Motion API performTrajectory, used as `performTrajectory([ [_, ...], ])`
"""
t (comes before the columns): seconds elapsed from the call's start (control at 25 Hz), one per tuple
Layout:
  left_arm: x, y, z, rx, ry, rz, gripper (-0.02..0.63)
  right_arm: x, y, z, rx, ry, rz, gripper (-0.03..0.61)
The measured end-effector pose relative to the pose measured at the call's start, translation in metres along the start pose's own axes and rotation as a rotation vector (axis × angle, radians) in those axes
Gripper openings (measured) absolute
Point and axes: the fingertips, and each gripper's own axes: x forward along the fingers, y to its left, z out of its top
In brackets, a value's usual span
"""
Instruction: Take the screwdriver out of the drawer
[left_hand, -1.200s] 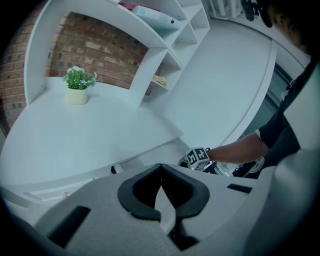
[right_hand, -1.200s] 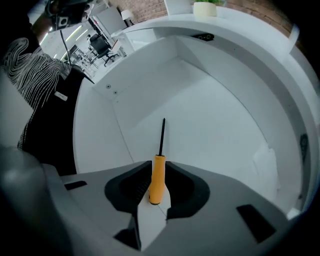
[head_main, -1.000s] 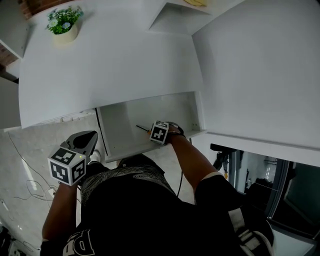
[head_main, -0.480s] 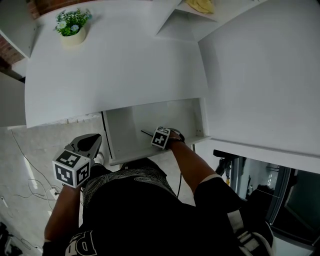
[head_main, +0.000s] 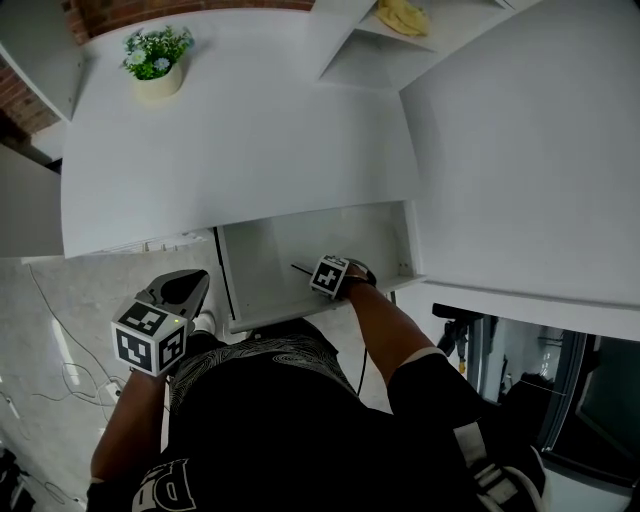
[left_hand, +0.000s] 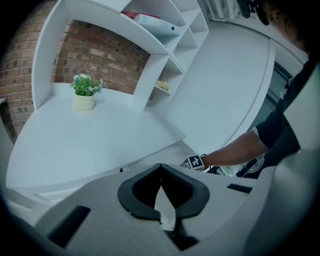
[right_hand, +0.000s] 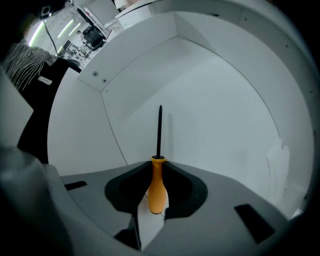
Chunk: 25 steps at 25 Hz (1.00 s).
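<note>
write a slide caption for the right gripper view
Right claw shut on the orange screwdriver inside the white drawer.

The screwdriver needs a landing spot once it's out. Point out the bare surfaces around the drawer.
The white desktop is bare from the potted plant at its far left corner to the open drawer. The drawer's left half is bare too; its right front holds the right tool clamping the screwdriver.

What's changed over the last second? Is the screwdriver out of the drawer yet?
Barely anything: only the head view drifted a little. The right gripper stays shut on the orange handle of the screwdriver, still inside the open drawer, so not out yet. The left gripper hangs beside the drawer as before, shut and empty.
</note>
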Motion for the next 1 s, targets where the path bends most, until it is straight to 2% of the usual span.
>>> performTrajectory([
  [0.16,-0.009,0.001,0.0,0.012,-0.006,-0.007,0.015,-0.017,-0.005,0.01,0.074,-0.056,-0.04,0.074],
  [0.32,-0.019,0.007,0.006,0.006,-0.033,-0.014,0.015,-0.035,0.008,0.022,0.215,-0.118,-0.001,0.074],
  [0.44,-0.03,0.012,0.015,0.022,-0.06,-0.015,0.015,-0.053,-0.007,0.045,0.219,-0.25,-0.097,0.074],
  [0.52,-0.037,0.013,0.02,0.041,-0.072,-0.019,0.015,-0.064,-0.009,0.052,0.252,-0.311,-0.129,0.074],
  [0.68,-0.048,0.01,0.02,0.063,-0.082,-0.034,0.015,-0.089,-0.004,0.056,0.357,-0.405,-0.149,0.074],
  [1.0,-0.071,-0.004,0.004,0.097,-0.108,-0.08,0.015,-0.14,0.018,0.081,0.608,-0.709,-0.155,0.074],
])
